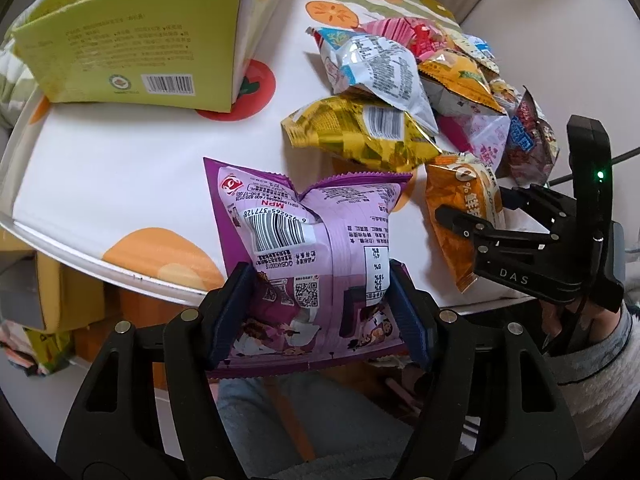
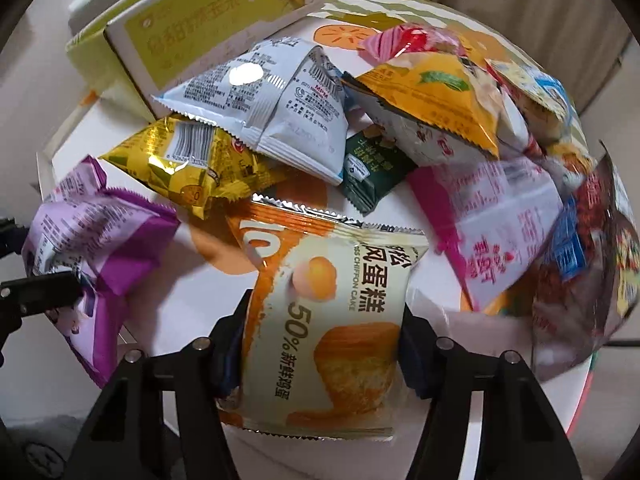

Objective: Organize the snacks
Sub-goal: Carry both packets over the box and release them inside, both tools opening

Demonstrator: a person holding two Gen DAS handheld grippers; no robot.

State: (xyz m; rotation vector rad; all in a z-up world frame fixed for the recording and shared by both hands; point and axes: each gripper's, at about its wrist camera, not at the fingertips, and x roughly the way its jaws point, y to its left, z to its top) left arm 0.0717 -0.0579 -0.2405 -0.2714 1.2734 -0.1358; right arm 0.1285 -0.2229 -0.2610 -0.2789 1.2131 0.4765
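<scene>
From the left wrist cam, our left gripper (image 1: 320, 300) is clamped on the purple snack bag (image 1: 308, 240), held up over the desk (image 1: 120, 176) edge, so we'd swing it high over the rim of the green carton (image 1: 132, 48) before letting go. Right wrist view: our right gripper (image 2: 320, 344) pinches the chiffon cake pack (image 2: 332, 320) by its sides, just in front of the snack pile (image 2: 400, 120), so we'd probably lift gently to avoid squashing the cake.

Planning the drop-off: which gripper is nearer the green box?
Left. The left gripper faces the green box across bare tabletop; the right gripper sits behind the snack pile.
</scene>
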